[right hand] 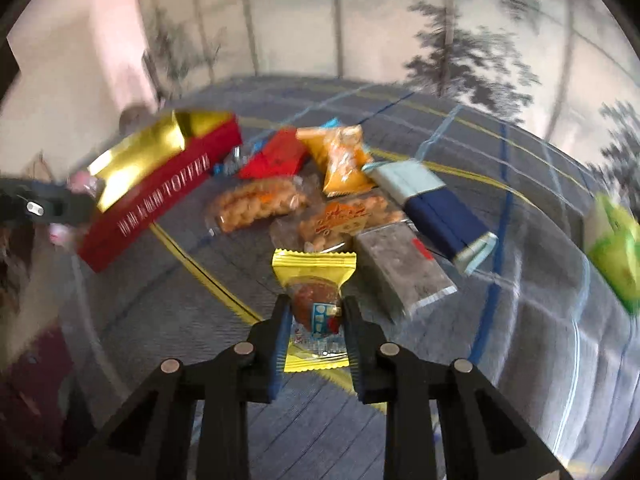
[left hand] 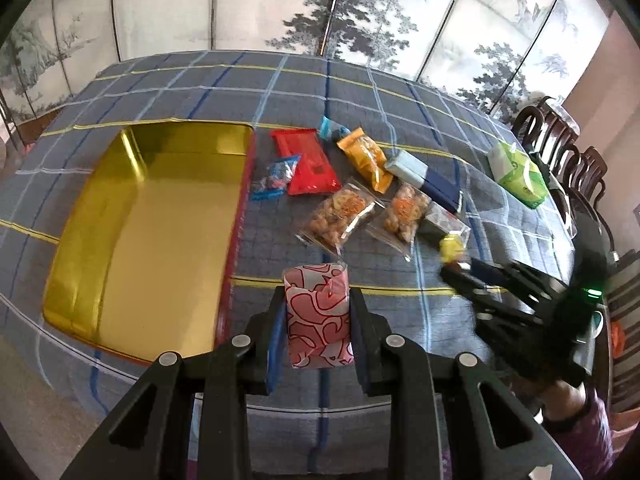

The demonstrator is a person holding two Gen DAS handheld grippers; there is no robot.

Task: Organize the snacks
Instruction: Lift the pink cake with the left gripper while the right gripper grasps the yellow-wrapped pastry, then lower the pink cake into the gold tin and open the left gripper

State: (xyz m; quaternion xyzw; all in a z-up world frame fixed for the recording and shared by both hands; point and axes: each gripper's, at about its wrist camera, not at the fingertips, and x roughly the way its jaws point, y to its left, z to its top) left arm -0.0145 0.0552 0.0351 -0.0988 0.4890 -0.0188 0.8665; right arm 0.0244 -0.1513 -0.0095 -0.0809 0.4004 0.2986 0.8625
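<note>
Both tongs are closed on snacks: a pink patterned packet (left hand: pixel 317 316) is clamped upright in the left tongs (left hand: pixel 318 334) beside the open gold-lined tin (left hand: pixel 160 220), and a yellow-wrapped cake (right hand: pixel 314 308) is pinched in the right tongs (right hand: pixel 316 338) above the checked table (left hand: pixel 280 76). Other snacks are spread on the table right of the tin, among them a red packet (left hand: pixel 306 160), an orange bag (left hand: pixel 364 158) and two clear bags of fried pieces (left hand: pixel 338 216).

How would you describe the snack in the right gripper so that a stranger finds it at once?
Start at the gold tin on the checked tablecloth, then pass right across the loose snacks. The right gripper is shut on a small yellow packet, the only yellow one with zigzag ends.
</note>
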